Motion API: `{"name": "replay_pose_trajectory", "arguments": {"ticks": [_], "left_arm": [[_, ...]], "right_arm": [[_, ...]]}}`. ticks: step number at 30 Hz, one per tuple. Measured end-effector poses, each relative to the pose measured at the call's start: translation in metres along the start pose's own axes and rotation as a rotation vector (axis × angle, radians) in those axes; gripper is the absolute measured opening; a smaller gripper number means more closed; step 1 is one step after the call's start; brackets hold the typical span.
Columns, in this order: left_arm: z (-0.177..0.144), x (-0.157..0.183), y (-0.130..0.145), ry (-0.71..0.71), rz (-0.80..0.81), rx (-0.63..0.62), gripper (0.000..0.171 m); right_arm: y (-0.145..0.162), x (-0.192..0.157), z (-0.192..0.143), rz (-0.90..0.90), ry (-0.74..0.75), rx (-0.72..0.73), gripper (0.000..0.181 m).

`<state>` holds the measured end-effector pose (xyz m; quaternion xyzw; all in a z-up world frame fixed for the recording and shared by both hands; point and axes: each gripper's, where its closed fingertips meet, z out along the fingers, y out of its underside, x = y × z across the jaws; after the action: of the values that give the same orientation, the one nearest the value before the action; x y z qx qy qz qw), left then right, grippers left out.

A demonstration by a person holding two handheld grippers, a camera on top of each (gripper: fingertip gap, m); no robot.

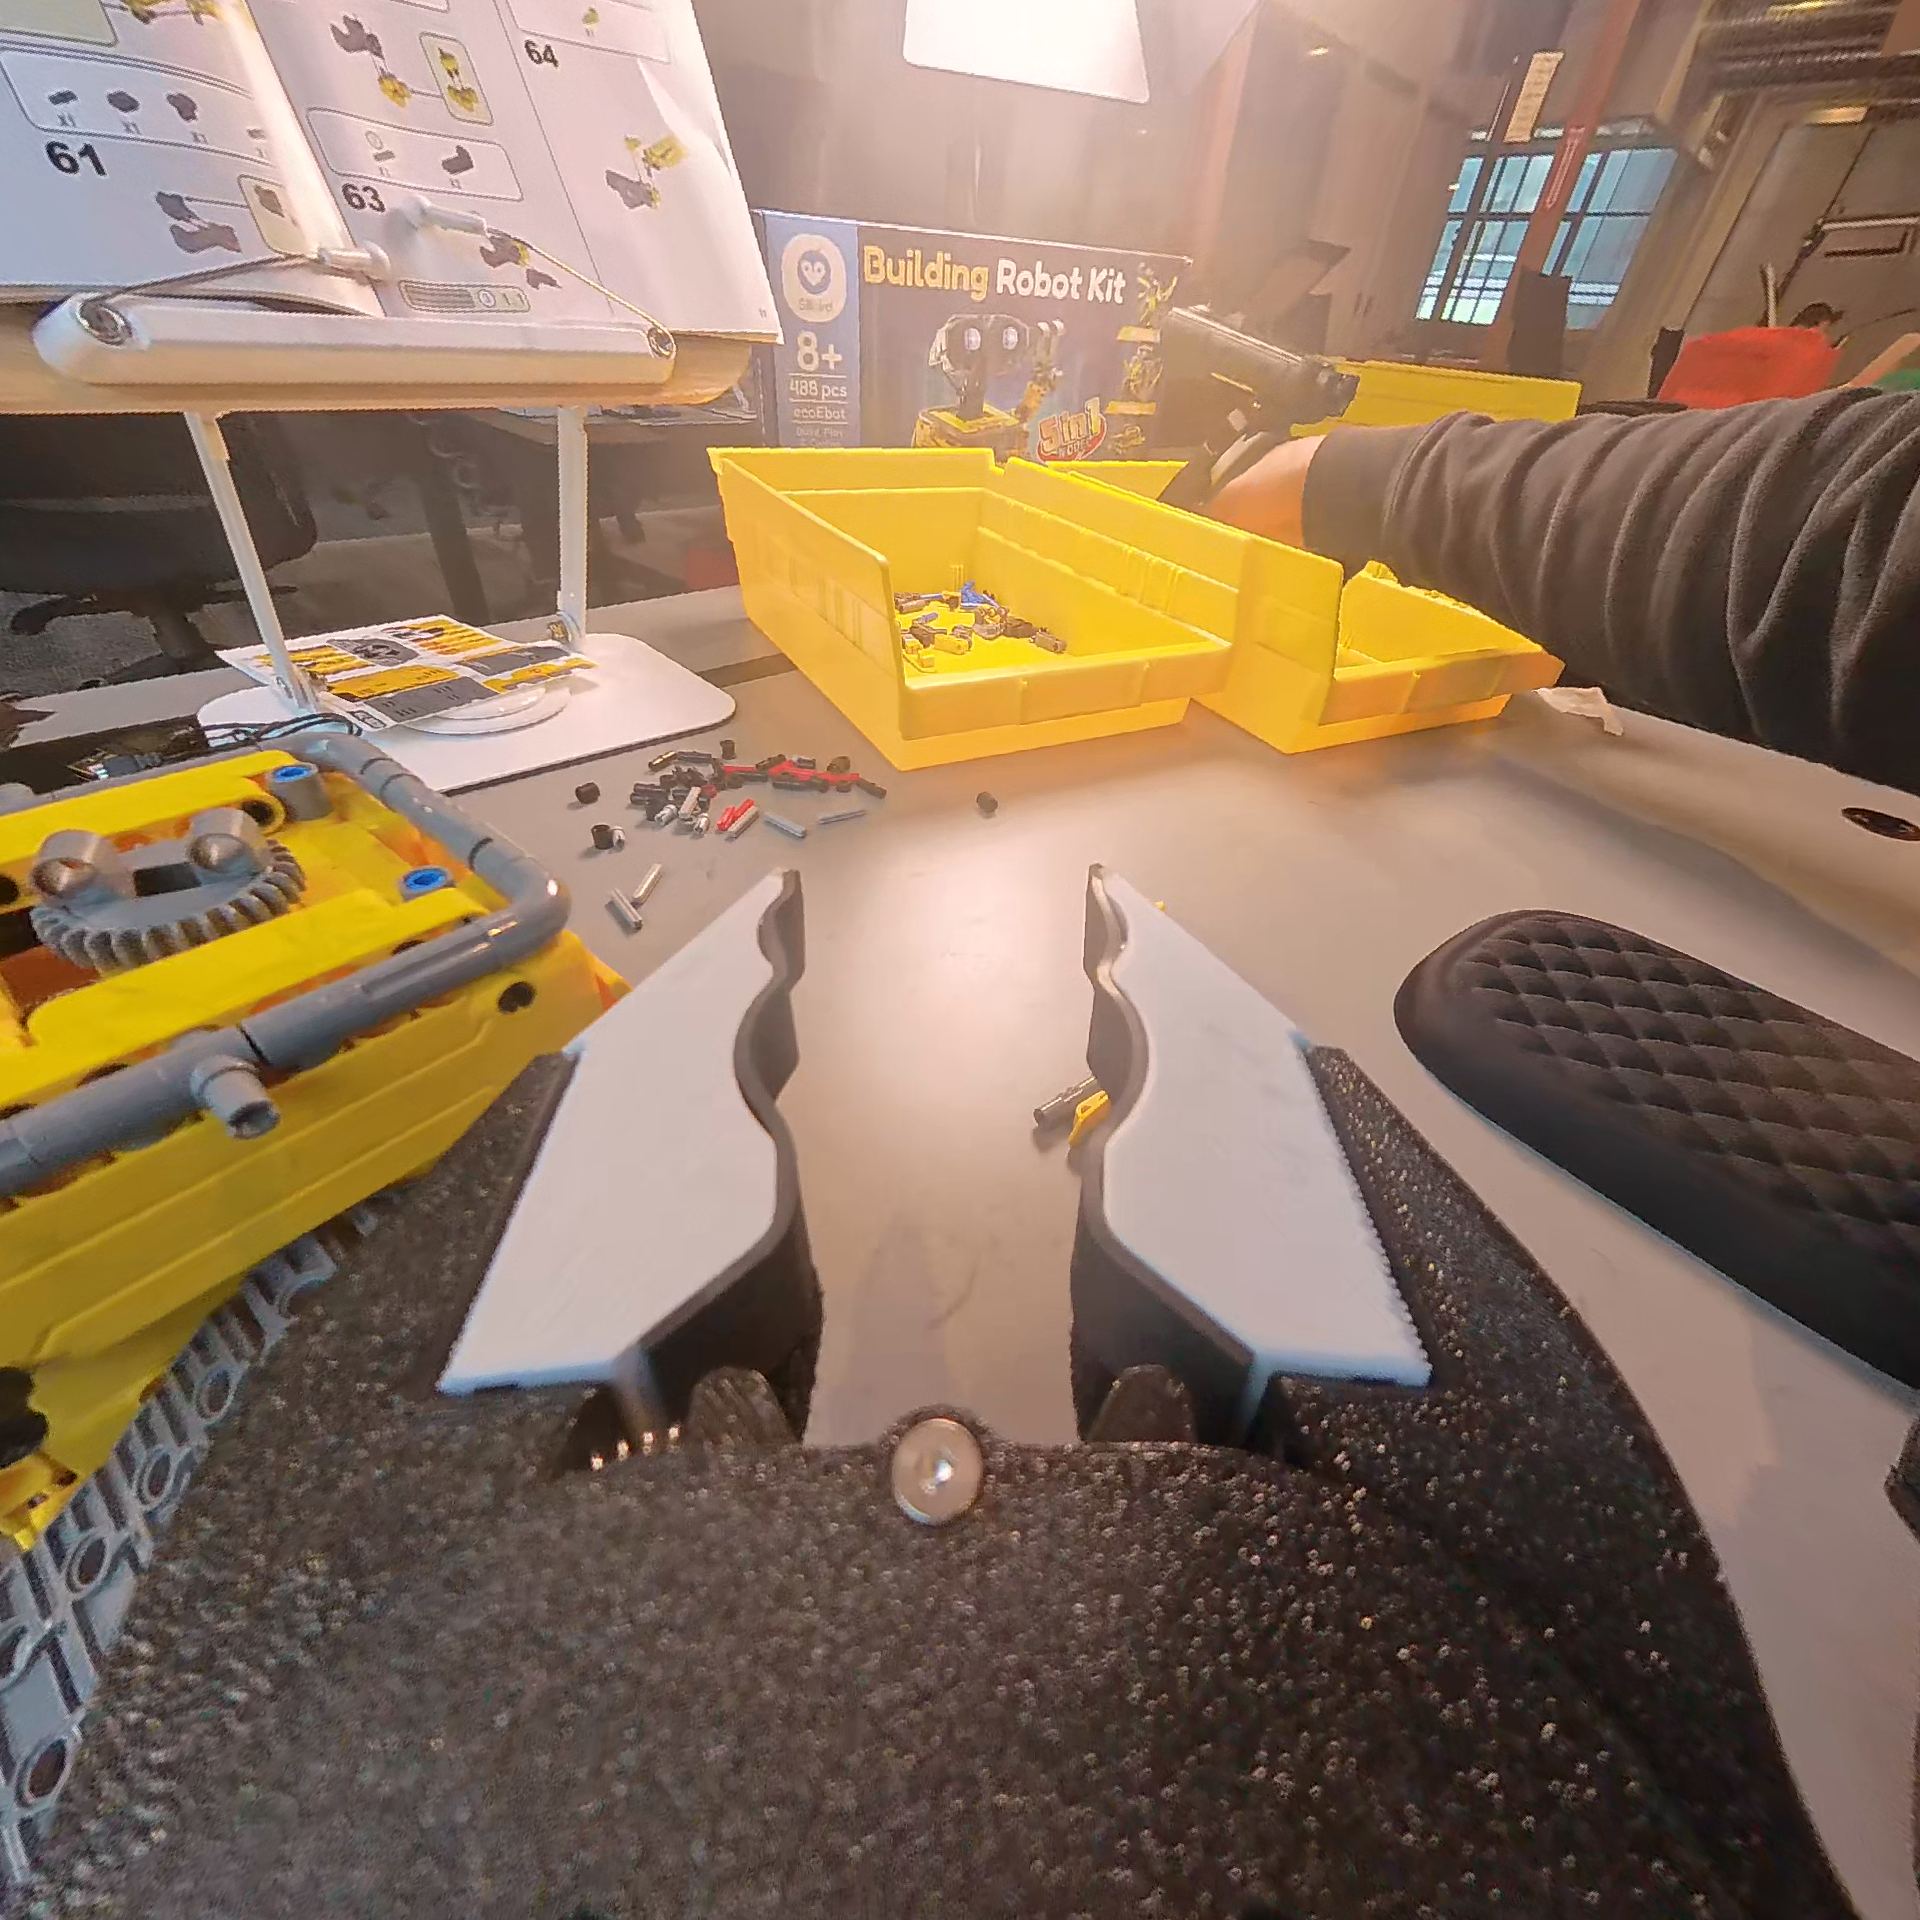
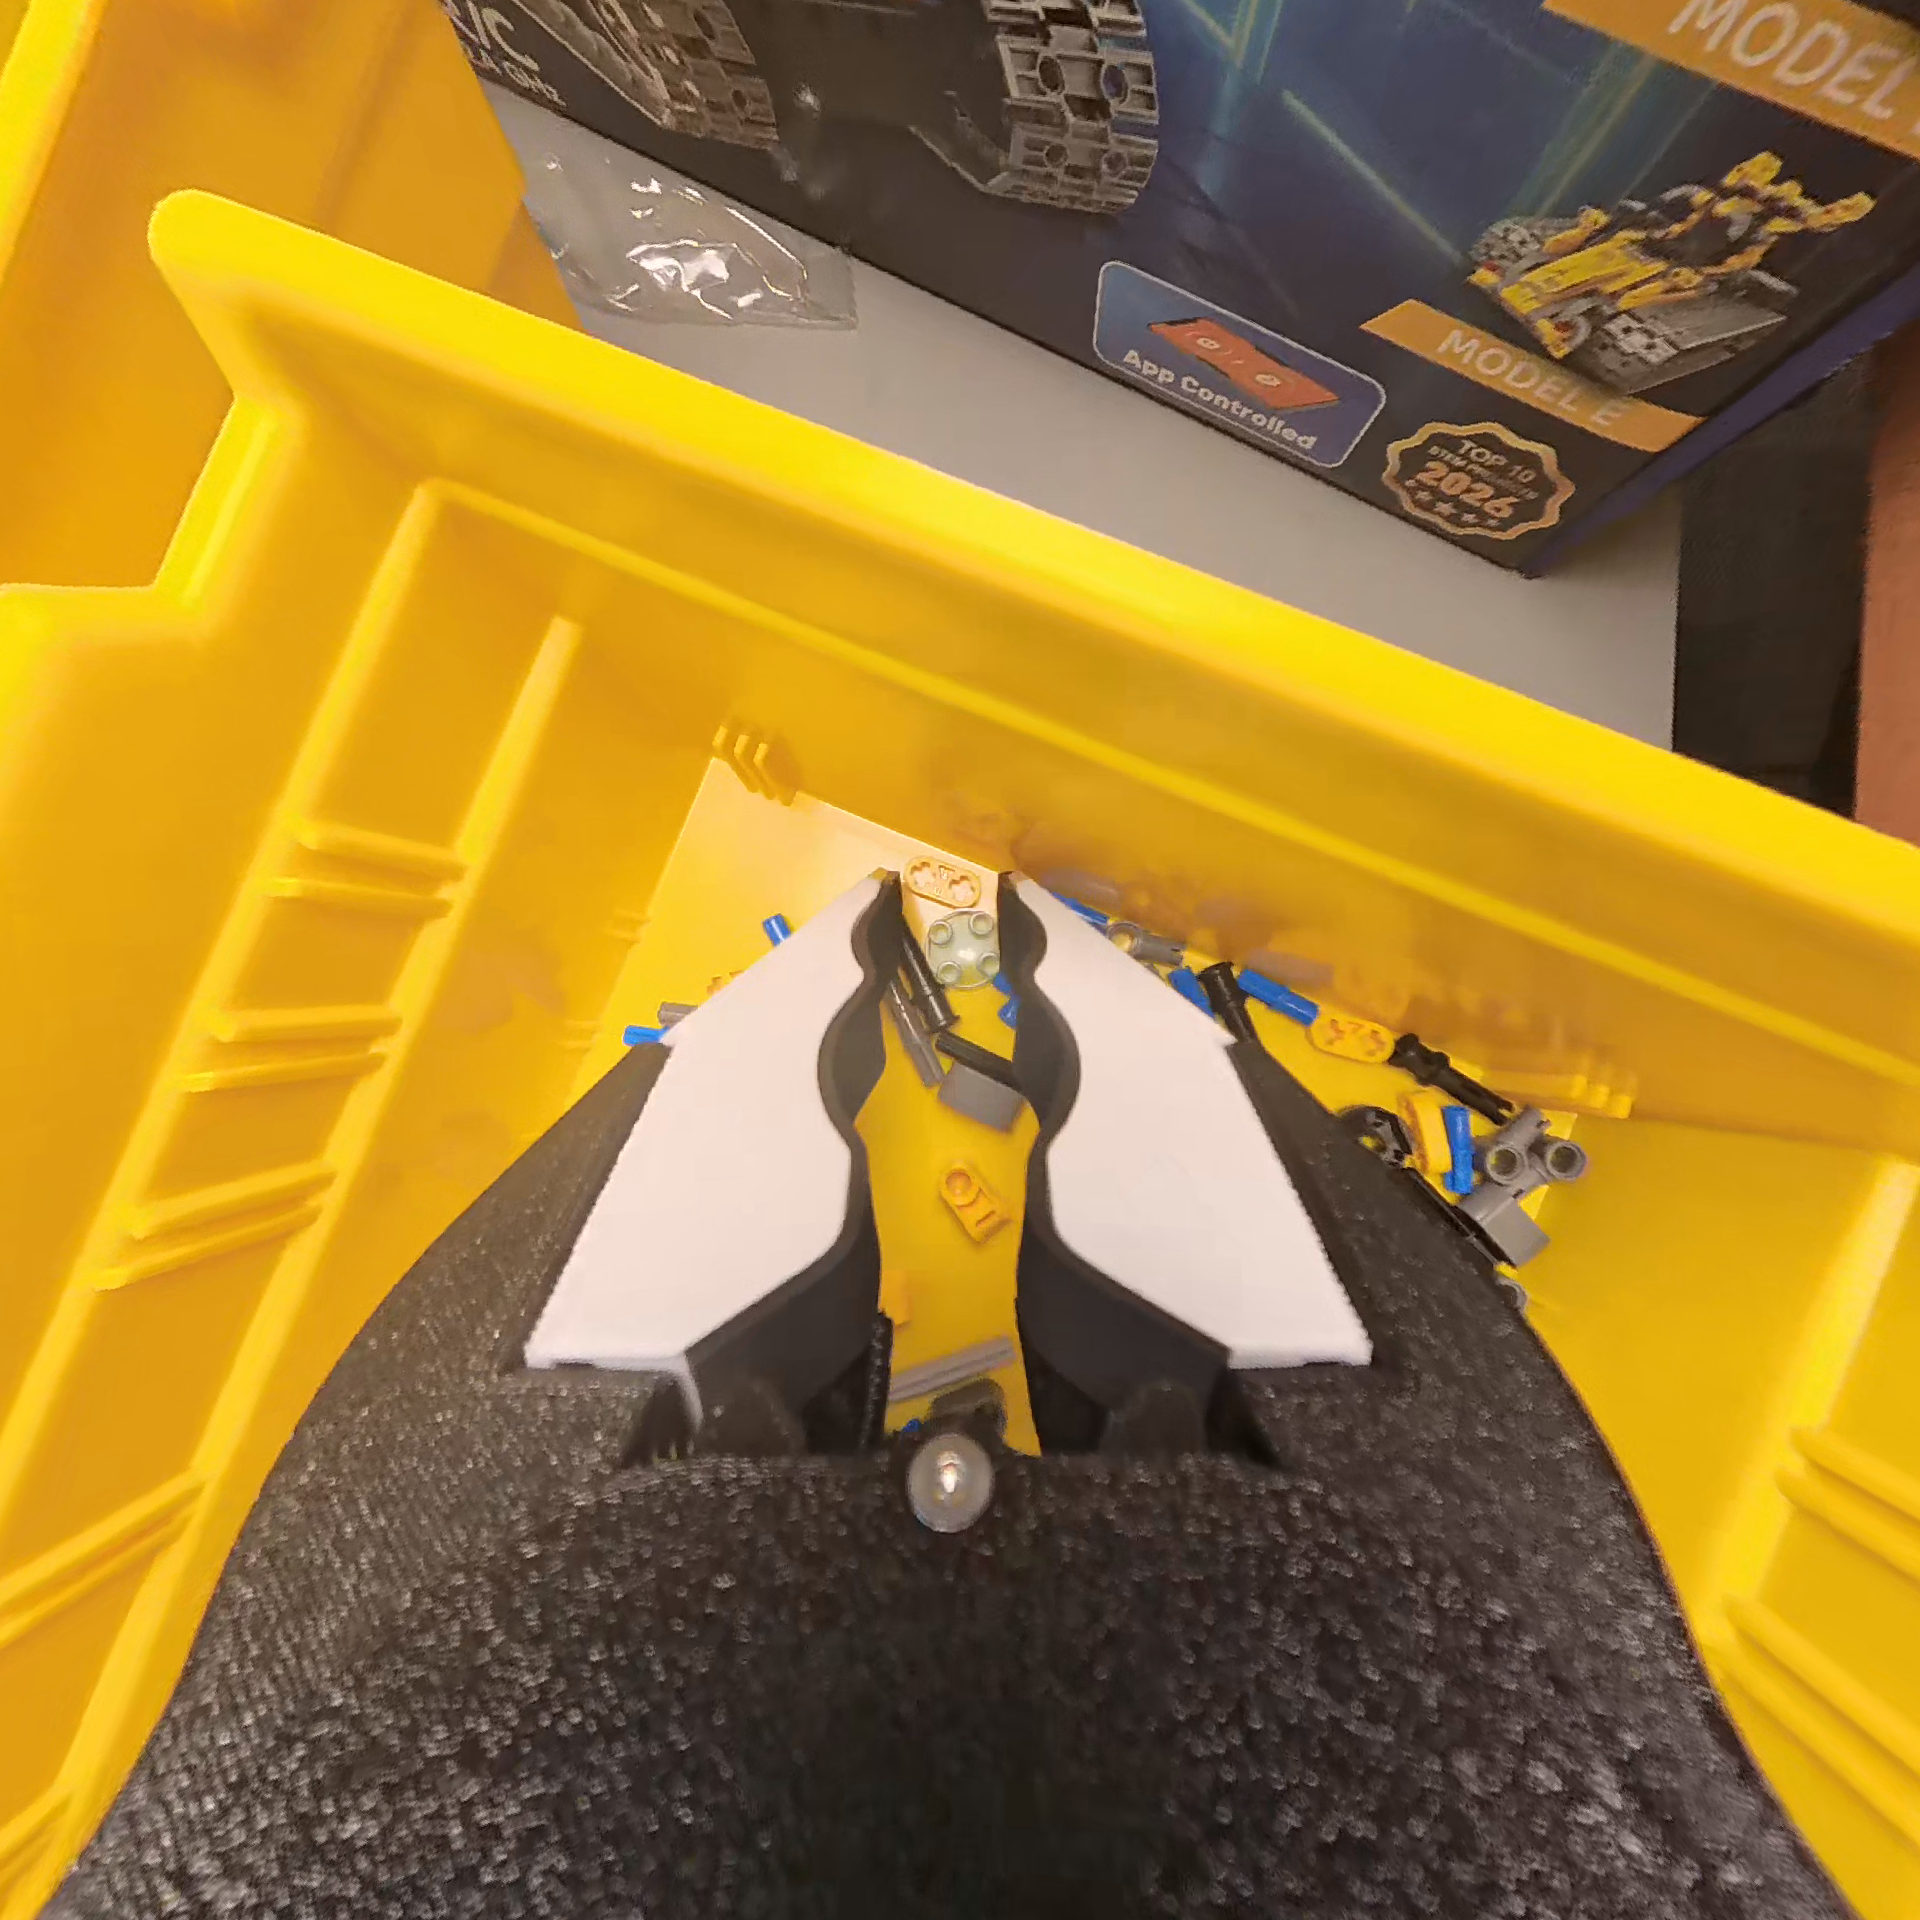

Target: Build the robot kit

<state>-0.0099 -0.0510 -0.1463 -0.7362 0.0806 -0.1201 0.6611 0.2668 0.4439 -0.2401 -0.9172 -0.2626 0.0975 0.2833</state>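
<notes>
The right gripper reaches down into a yellow plastic bin, its 2 white-and-black fingers set narrowly apart and holding nothing, the tips close to the bin's floor. Between the tips lie a round pale grey studded piece and a small yellow 2-hole link; black pins, blue pins and grey connectors are scattered along the bin's far wall. Beyond that wall a dark printed kit box and a crumpled clear plastic bag rest on the grey surface.

The left gripper sits low over the grey surface with its fingers spread wide and empty. A small black-and-yellow piece lies just inside its right finger. Just beside the left finger is a yellow brick-built model with grey tubing and a grey gear. Ahead — a loose scatter of black, red and grey pins, then 2 yellow bins side by side, where a person's dark-sleeved arm stretches in from the right. A black quilted pad lies on the right, and an open instruction booklet on a white stand rises at upper left.
</notes>
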Motion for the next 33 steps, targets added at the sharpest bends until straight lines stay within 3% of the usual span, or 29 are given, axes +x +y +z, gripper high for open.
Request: {"name": "replay_pose_trajectory", "arguments": {"ticks": [10,14,18,21,24,26,30,33], "left_arm": [[0.0,0.0,0.0,-0.001,0.004,0.0,0.053],[-0.001,0.0,-0.001,-0.005,0.003,0.009,0.053],[-0.002,-0.001,-0.002,-0.005,-0.001,0.014,0.053],[-0.001,0.0,-0.001,0.0,0.001,0.005,0.053],[-0.001,0.002,-0.001,0.002,0.011,0.005,0.053],[-0.002,0.003,-0.002,0.005,0.009,0.006,0.053],[-0.005,0.003,-0.004,0.004,0.007,0.016,0.053],[-0.008,0.003,-0.006,0.003,-0.001,0.024,0.053]], "right_arm": [[0.001,0.0,0.005,-0.038,0.0,0.002,0.015],[-0.004,-0.004,-0.004,-0.083,-0.015,0.064,0.014],[-0.036,-0.043,-0.071,-0.191,-0.102,0.302,0.014],[-0.037,-0.11,-0.15,-0.386,-0.203,0.454,0.014],[0.006,-0.194,-0.209,-0.591,-0.345,0.477,0.014],[0.052,-0.243,-0.223,-0.686,-0.442,0.426,0.014],[0.154,-0.301,-0.197,-0.786,-0.556,0.232,0.014],[0.209,-0.312,-0.163,-0.805,-0.561,0.122,0.015]]}}
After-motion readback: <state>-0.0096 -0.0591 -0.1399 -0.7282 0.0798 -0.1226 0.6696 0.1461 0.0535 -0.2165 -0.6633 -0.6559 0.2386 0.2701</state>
